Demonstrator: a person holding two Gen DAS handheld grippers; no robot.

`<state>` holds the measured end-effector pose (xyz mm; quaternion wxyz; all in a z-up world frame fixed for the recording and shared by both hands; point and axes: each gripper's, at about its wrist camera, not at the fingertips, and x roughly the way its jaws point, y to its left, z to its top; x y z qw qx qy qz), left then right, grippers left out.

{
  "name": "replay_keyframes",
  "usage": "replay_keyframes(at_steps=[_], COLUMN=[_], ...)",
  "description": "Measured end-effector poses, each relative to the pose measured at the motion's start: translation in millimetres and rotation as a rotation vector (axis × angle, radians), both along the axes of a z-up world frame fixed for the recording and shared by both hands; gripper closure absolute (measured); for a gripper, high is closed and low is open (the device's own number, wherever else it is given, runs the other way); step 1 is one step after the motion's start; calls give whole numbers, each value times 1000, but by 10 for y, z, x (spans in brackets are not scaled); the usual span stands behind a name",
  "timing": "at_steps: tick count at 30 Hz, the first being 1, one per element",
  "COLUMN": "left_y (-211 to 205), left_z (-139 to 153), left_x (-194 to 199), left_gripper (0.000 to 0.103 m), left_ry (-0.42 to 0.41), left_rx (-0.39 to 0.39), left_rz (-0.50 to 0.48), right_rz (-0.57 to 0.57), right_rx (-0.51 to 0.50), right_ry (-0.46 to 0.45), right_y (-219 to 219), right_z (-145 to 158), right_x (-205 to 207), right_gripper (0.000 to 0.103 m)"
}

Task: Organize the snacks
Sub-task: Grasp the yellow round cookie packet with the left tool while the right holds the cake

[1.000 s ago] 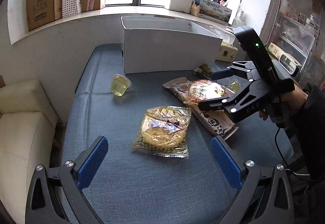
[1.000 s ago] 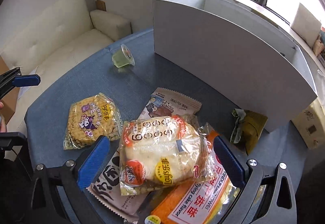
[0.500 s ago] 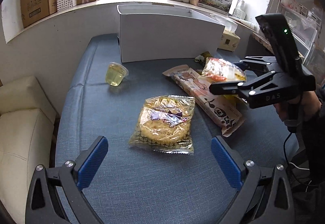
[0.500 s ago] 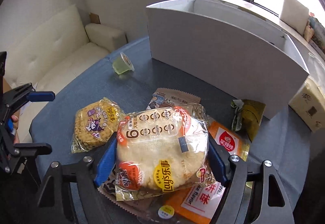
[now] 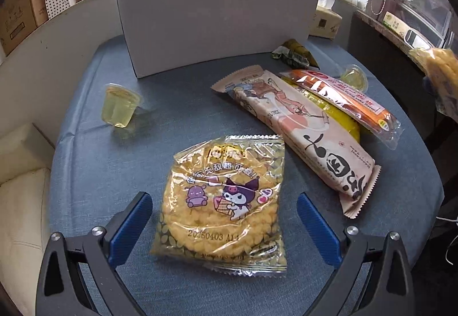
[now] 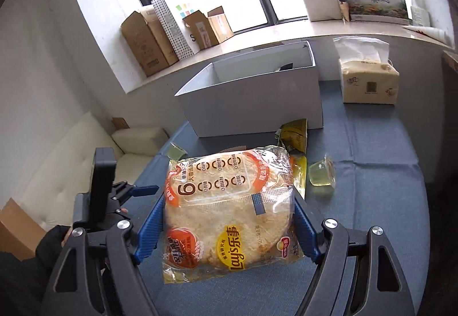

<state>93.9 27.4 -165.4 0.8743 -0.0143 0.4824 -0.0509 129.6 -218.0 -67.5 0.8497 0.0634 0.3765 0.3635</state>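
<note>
Left wrist view: low over the worktop (image 5: 94,201), close, facing the white box (image 5: 217,27) at 12 o'clock. Right wrist view: higher, angled down from the box's other corner, window at 12. Shared: white box (image 6: 252,104), worktop (image 6: 372,187), windowsill cartons (image 6: 148,41).

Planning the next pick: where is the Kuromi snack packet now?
In the left wrist view, the Kuromi snack packet lies flat on the blue table, between the open left gripper's fingers.
</note>
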Motion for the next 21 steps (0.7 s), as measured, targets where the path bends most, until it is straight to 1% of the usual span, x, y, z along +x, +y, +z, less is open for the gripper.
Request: replay_keyframes(at_steps=[3,5,6,7,9,13,16,18,21], left_y=[-22,-57,-70,-82,-77,-24,22,73,150], left_z=[-30,-33,-33,-24,12,34,120,256,572], left_x=[10,9,6,7,-26,-106,-194,-261,-355], left_gripper=[0,1,4,12,24,24,24,24,24], left_ry=[-17,-21,-28,-35,-49,-46,-54,-71,-136], left_rx=[29,47,63,59,58,49,34,17,-31], left_rz=[-4,-2,-3,-7,-14,-7,16,45,58], right_rz=[-18,-25,-29,-32,-34,-31,-20,-22,-18], right_rx=[51,55,52,50,60,61,51,48,46], right_ry=[16,23,24,25,29,23,19,25,19], right_y=[-100,-123,-127,-125,-144,-115,-82,-64,-21], right_z=[0,-17,-23,-33,-41,-55,-95,-111,-71], right_x=[-46,-45,-39,-23,-15,-49,-51,-35,5], right_gripper=[20,20,20,20,20,20,20,20,20])
